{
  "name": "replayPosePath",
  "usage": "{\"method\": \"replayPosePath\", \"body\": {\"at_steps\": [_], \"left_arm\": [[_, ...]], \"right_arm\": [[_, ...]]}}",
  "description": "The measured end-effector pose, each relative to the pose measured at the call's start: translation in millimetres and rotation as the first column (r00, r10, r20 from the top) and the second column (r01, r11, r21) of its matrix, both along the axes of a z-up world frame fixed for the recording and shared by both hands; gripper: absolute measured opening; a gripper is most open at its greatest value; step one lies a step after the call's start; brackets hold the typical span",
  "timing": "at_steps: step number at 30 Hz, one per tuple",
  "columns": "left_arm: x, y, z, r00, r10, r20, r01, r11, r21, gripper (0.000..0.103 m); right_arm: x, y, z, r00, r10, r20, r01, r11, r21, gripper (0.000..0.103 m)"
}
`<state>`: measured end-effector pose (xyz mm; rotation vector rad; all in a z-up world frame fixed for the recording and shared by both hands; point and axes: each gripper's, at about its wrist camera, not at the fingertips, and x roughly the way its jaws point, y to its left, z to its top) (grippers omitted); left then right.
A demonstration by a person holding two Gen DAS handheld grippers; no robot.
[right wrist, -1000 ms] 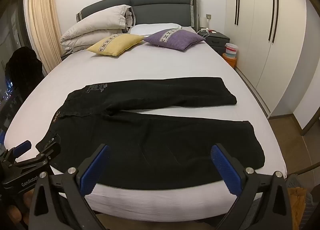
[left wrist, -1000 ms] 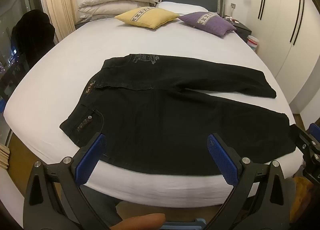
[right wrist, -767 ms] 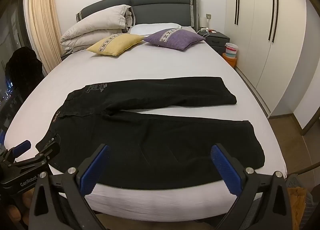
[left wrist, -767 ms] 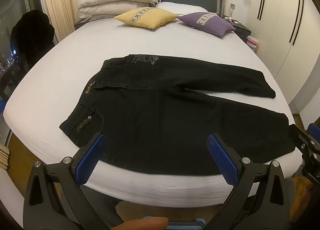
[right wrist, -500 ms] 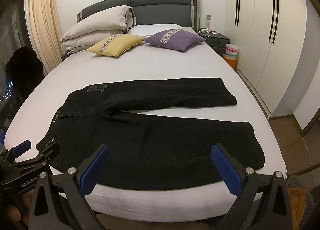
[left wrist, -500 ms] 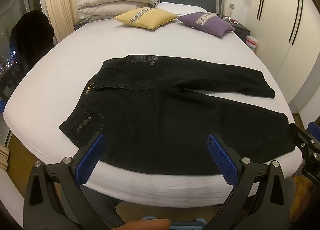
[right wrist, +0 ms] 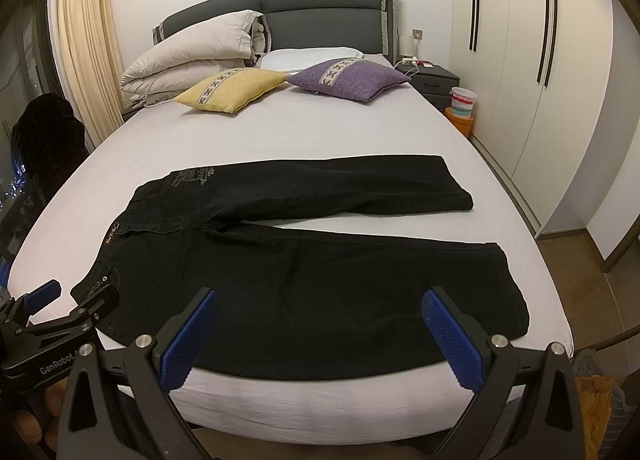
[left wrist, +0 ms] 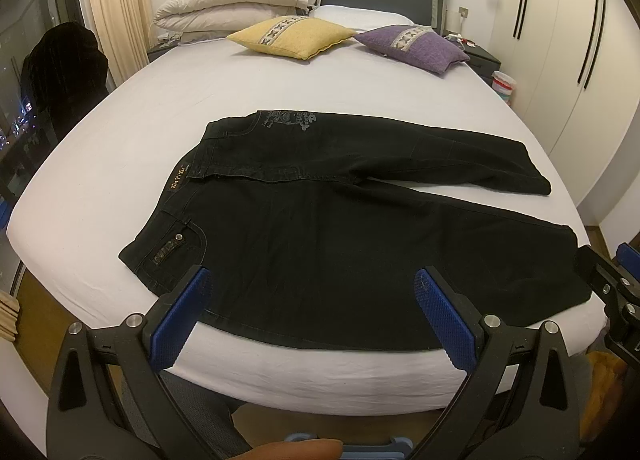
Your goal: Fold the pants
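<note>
Black pants (left wrist: pixel 340 236) lie flat across the white bed (left wrist: pixel 120 147), waistband at the left, legs spread apart toward the right; they also show in the right wrist view (right wrist: pixel 304 276). My left gripper (left wrist: pixel 312 300) is open and empty, hovering above the near edge of the pants by the waist end. My right gripper (right wrist: pixel 320 324) is open and empty, above the near leg. The left gripper also shows at the left edge of the right wrist view (right wrist: pixel 60 312).
A yellow cushion (left wrist: pixel 292 35), a purple cushion (left wrist: pixel 412 45) and a folded duvet (left wrist: pixel 240 3) lie at the head of the bed. A nightstand (right wrist: pixel 434 81) and wardrobe (right wrist: pixel 540 59) stand to the right. A dark garment (left wrist: pixel 64 71) hangs at the left.
</note>
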<state>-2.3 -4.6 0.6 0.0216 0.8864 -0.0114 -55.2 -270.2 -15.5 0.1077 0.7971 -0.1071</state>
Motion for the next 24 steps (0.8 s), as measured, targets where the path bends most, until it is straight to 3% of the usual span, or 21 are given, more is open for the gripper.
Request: {"method": "replayPosePath", "body": {"at_steps": [24], "left_arm": [[-1.0, 0.5, -0.1, 1.000, -0.001, 0.000, 0.001, 1.000, -0.001, 0.103]], "right_arm": [[0.7, 0.7, 0.9, 1.000, 0.001, -0.003, -0.001, 1.000, 0.001, 0.103]]}}
